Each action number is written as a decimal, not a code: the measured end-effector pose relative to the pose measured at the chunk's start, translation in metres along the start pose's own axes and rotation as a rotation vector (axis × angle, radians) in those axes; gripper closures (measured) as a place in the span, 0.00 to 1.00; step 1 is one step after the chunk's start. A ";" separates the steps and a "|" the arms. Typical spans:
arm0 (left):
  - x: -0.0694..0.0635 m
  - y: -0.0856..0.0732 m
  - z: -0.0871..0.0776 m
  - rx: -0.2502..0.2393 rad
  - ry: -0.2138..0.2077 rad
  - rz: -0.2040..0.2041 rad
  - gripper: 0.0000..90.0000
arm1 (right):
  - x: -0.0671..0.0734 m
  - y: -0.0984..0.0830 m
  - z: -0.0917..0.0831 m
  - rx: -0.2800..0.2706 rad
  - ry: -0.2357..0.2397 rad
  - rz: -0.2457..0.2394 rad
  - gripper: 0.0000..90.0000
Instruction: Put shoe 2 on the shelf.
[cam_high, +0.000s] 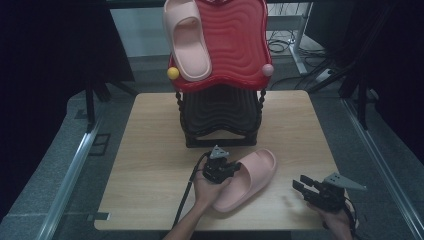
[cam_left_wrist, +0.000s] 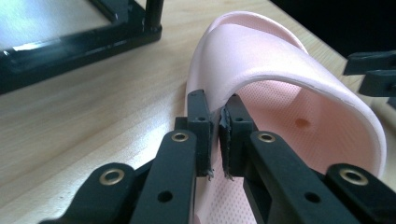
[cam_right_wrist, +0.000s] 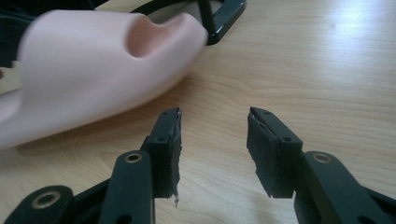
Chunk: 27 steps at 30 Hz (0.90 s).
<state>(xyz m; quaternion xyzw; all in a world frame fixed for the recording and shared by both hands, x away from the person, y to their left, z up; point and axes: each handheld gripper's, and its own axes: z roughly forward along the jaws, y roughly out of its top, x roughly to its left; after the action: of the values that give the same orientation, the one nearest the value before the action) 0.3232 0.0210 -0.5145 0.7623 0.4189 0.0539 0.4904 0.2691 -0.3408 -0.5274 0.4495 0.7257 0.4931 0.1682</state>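
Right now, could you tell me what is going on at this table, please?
A person is working with a gripper in each hand. The left gripper is shut on the strap edge of a pink slipper lying on the wooden table. The right gripper hovers open beside it, holding nothing. The matching slipper already lies on the red top shelf of the rack behind.

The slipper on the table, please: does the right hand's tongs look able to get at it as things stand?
Probably yes. The right tongs stand open with nothing between them, and only bare table lies between them and the slipper. The left tongs already pinch its strap on the other side.
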 end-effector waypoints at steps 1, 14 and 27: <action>0.001 0.001 -0.003 -0.007 -0.008 -0.003 0.94 | -0.001 0.000 -0.001 -0.003 0.005 0.007 0.61; 0.000 0.015 -0.035 -0.086 -0.062 -0.026 0.93 | 0.001 -0.001 0.001 -0.009 0.032 0.003 0.57; -0.002 0.025 -0.052 -0.121 -0.073 -0.006 0.93 | 0.001 -0.003 0.005 0.017 0.050 -0.003 0.52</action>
<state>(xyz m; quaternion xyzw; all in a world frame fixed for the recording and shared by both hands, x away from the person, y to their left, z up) 0.3107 0.0519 -0.4673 0.7315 0.3991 0.0498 0.5505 0.2704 -0.3372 -0.5319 0.4373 0.7345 0.4977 0.1467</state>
